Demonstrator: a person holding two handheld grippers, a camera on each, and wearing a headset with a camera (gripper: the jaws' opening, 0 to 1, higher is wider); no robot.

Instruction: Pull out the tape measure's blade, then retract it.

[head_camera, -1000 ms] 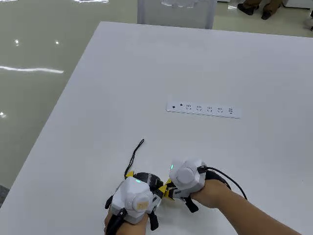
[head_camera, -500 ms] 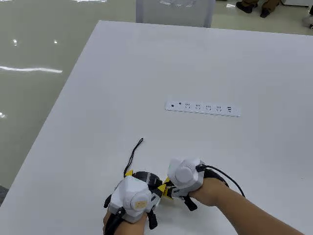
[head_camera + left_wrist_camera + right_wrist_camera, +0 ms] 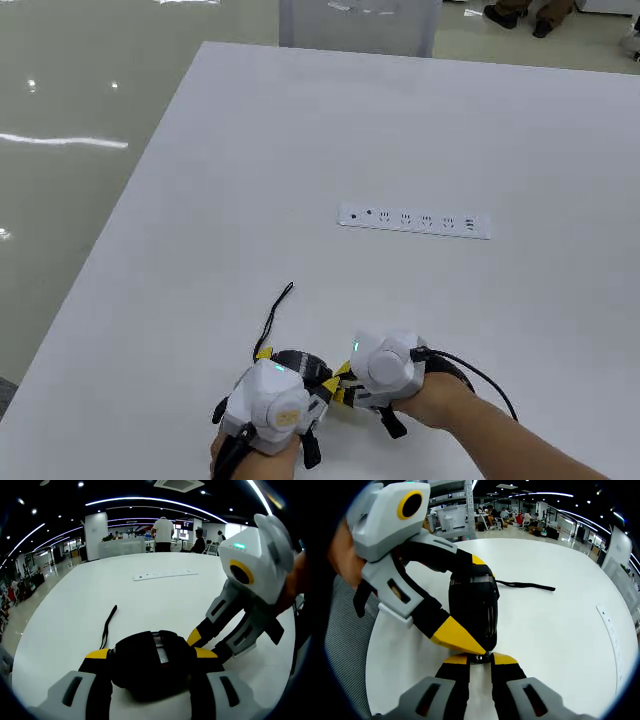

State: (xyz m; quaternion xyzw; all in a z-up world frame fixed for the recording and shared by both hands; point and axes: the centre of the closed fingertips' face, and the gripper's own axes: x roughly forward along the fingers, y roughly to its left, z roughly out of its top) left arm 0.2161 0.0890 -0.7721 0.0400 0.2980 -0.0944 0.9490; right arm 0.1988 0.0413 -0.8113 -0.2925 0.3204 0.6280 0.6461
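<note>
Now | left tongs [image 3: 151, 653] clamped around tape measure [image 3: 150, 672] | right tongs [image 3: 481, 659] pinching its near edge

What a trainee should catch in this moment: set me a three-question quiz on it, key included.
1. True or false: the left gripper is shut on the black tape measure.
2. The tape measure's black wrist strap is: A) lying stretched out on the white table; B) coiled on top of the case; C) hanging off the table's edge.
3. Name the long white thing with sockets farther out on the table.
Key: 1 true; 2 A; 3 the power strip.
</note>
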